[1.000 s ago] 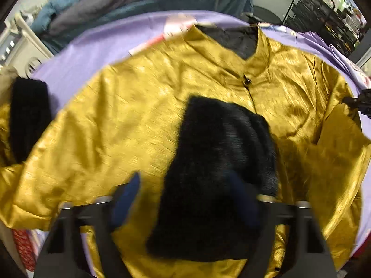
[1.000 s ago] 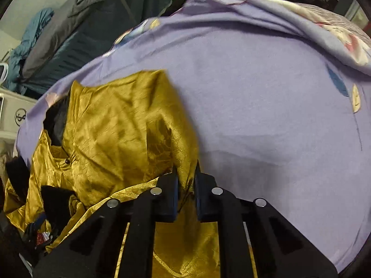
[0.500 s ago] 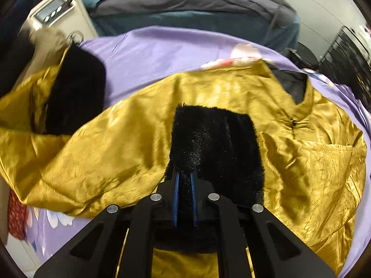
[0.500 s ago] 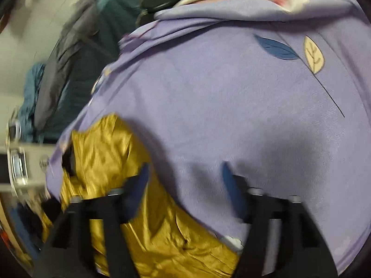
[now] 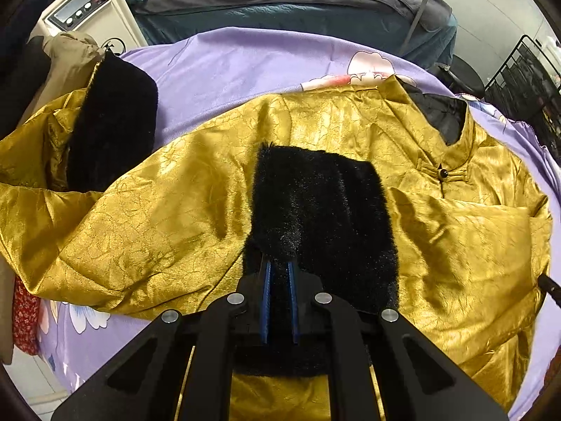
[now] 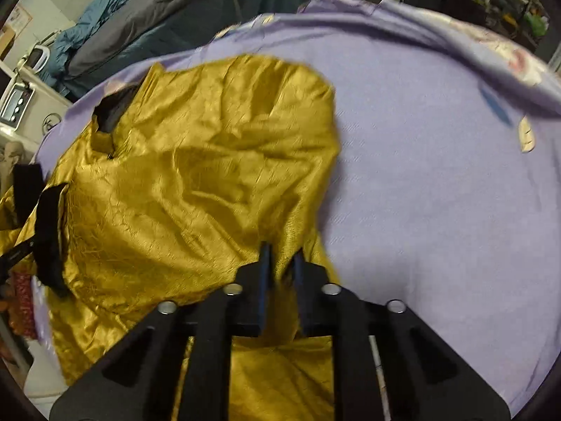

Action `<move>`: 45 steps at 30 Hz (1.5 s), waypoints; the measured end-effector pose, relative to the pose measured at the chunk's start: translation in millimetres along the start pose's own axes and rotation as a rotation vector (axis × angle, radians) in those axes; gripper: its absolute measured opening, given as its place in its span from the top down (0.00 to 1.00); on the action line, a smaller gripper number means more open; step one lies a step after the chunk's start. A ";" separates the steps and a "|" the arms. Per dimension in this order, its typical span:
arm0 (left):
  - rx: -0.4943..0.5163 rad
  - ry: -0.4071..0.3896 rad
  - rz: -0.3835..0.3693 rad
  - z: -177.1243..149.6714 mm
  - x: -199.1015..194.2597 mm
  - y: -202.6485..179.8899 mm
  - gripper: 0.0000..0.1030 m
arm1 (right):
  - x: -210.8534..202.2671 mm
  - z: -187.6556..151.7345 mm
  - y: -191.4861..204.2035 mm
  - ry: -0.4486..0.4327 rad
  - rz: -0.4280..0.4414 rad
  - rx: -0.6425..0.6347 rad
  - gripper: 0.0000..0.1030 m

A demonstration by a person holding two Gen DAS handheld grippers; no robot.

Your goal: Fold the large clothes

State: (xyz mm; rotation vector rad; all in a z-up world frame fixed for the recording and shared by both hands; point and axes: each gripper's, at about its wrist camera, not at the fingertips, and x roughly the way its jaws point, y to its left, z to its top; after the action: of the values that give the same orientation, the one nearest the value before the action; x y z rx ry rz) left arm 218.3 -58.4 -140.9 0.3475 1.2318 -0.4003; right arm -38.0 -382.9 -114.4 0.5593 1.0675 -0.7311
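Note:
A gold satin jacket [image 5: 182, 217] with black fur cuffs lies front up on a purple bedsheet [image 5: 245, 59]. One sleeve is folded across the chest, and its black fur cuff [image 5: 322, 210] lies in the middle. My left gripper [image 5: 279, 270] is shut on the near edge of that cuff. The other sleeve stretches left with its fur cuff [image 5: 112, 129] at the bed's edge. In the right wrist view my right gripper [image 6: 282, 256] is shut on a fold of the gold jacket [image 6: 196, 182] at its right side.
The purple sheet [image 6: 438, 175] spreads out to the right of the jacket. Grey and teal bedding [image 5: 298, 3] is piled behind the bed. A white machine [image 5: 84, 7] stands at the far left. A black wire rack [image 5: 526, 70] stands at the far right.
My left gripper closed on the fur cuff of the folded sleeve. My right gripper let go of the gold fabric, opened over the sheet, then shut on the jacket's right side again.

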 end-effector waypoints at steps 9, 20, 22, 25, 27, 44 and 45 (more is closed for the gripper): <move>0.037 0.074 0.047 -6.1 20.9 -16.3 0.72 | 9.6 1.0 -44.3 0.077 -0.097 0.117 0.94; 0.107 -0.140 0.111 -25.7 -32.8 -15.5 0.26 | -47.1 -19.0 25.1 -0.064 -0.019 -0.112 0.53; 0.139 -0.132 0.055 -32.4 -32.2 -28.7 0.26 | -56.4 -28.3 48.5 -0.094 -0.006 -0.187 0.42; 0.199 -0.103 0.040 -39.8 -22.7 -53.1 0.26 | -45.0 -32.8 82.4 -0.068 -0.010 -0.268 0.42; 0.221 -0.080 0.035 -39.1 -13.4 -62.5 0.26 | -30.5 -36.8 95.3 -0.010 -0.010 -0.312 0.42; 0.155 0.121 0.004 -33.2 66.3 -46.7 0.05 | 53.8 -40.1 114.6 0.203 -0.126 -0.382 0.06; 0.156 0.121 0.001 -33.6 66.8 -46.4 0.05 | 55.4 -40.0 115.1 0.206 -0.130 -0.374 0.06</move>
State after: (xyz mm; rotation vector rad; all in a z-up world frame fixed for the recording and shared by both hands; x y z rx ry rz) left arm 187.0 -90.7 -216.5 0.5126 1.3217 -0.4813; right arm 43.2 -294.5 -173.8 0.2478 1.4050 -0.5737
